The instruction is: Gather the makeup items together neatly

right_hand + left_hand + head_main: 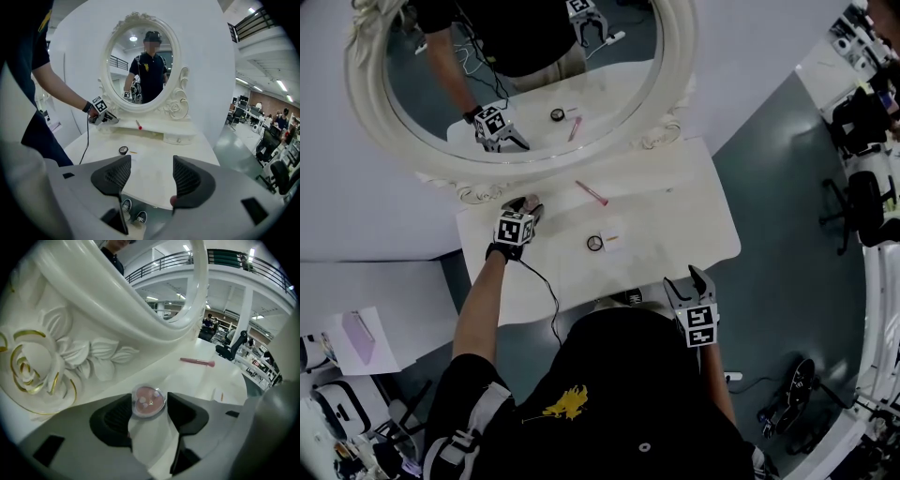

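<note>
White table [694, 225], one brush [592, 193], one black compact [595, 244]; one pink compact [148, 400] in left gripper [150, 405]; right gripper [151, 169] wide.

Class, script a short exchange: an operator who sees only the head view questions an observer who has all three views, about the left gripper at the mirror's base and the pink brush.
Operator: What is at the left gripper's tips?
Observer: The left gripper view shows the left gripper with a round pink compact between its pads, which seem to meet it on both sides.
Operator: Is the pink brush level with the desktop?
Observer: No. In the right gripper view the pink brush lies on a raised shelf above the desktop.
</note>
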Demonstrator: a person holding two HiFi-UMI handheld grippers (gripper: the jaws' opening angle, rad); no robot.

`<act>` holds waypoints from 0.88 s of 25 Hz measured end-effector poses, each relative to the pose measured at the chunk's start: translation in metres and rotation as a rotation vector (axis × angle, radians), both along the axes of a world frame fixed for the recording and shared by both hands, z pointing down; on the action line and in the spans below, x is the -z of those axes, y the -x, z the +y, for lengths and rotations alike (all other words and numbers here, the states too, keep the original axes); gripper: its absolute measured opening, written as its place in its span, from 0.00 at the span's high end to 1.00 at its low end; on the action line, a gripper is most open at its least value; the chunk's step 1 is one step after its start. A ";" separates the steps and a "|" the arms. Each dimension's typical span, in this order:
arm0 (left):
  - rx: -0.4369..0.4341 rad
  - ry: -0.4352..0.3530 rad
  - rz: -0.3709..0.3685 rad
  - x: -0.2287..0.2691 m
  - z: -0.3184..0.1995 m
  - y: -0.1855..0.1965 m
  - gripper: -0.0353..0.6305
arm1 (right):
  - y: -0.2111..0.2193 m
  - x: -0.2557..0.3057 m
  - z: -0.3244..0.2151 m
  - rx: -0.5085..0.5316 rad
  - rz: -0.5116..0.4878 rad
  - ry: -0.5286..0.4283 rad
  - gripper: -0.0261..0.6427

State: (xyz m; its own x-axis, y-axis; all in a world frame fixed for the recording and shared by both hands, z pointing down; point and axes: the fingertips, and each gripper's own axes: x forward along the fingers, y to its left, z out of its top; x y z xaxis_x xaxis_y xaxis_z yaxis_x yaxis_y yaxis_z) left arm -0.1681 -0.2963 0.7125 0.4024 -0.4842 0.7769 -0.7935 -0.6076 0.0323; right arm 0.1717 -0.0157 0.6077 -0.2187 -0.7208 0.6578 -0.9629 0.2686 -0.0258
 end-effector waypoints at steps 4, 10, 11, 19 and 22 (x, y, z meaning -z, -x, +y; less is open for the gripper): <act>-0.034 -0.017 -0.035 0.001 0.002 -0.004 0.60 | 0.001 0.002 -0.002 0.022 0.011 -0.002 0.53; -0.072 -0.040 -0.065 0.003 0.003 -0.004 0.60 | -0.003 0.005 0.002 0.016 0.015 -0.007 0.53; -0.078 -0.041 -0.068 0.004 0.003 -0.004 0.60 | -0.003 0.005 0.003 0.017 0.018 -0.006 0.53; -0.252 -0.073 -0.061 0.013 0.022 -0.040 0.60 | -0.007 0.004 0.003 0.015 0.011 -0.010 0.54; -0.305 -0.086 -0.044 0.013 0.030 -0.058 0.60 | -0.008 0.004 0.003 0.023 0.021 -0.007 0.54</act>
